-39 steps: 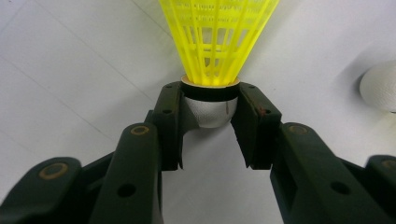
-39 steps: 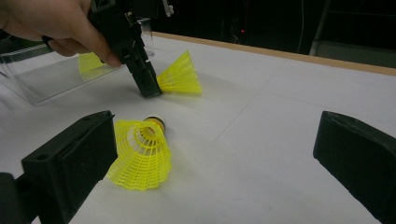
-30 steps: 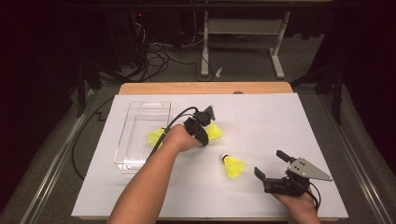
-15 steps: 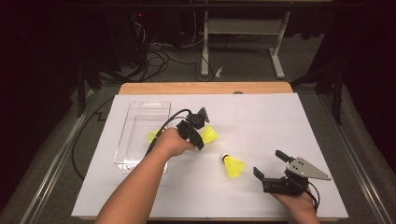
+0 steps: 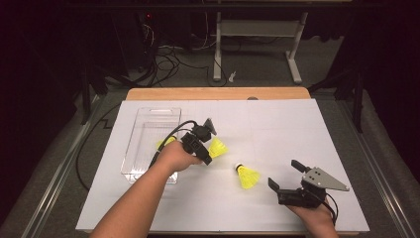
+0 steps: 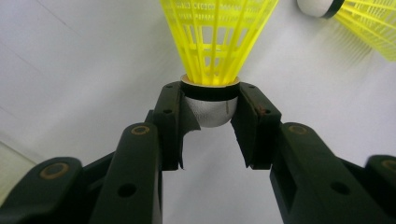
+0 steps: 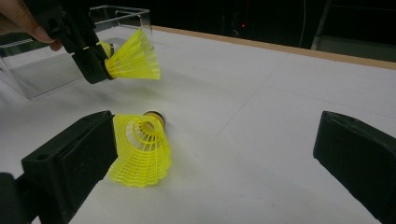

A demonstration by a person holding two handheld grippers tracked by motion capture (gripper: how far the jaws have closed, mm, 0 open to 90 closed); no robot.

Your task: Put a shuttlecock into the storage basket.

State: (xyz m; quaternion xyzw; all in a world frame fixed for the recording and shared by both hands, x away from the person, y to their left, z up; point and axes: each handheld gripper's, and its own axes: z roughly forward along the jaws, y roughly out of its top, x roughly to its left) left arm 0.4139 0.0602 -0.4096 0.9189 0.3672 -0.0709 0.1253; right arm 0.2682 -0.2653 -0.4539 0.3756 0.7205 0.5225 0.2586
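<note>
The left gripper [image 5: 208, 153] clamps the white cork of a yellow shuttlecock [image 6: 215, 42] above the table [image 5: 277, 124], just beside a clear box [image 5: 148, 126]. The right gripper [image 5: 288, 179] gapes wide near a 2nd shuttlecock [image 5: 247, 176] lying on the table.

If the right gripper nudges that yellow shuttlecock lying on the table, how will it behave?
The loose shuttlecock lies on its side, so it would probably roll in a curve around its cork. Its open mesh skirt looks very light and likely flexes if squeezed.
</note>
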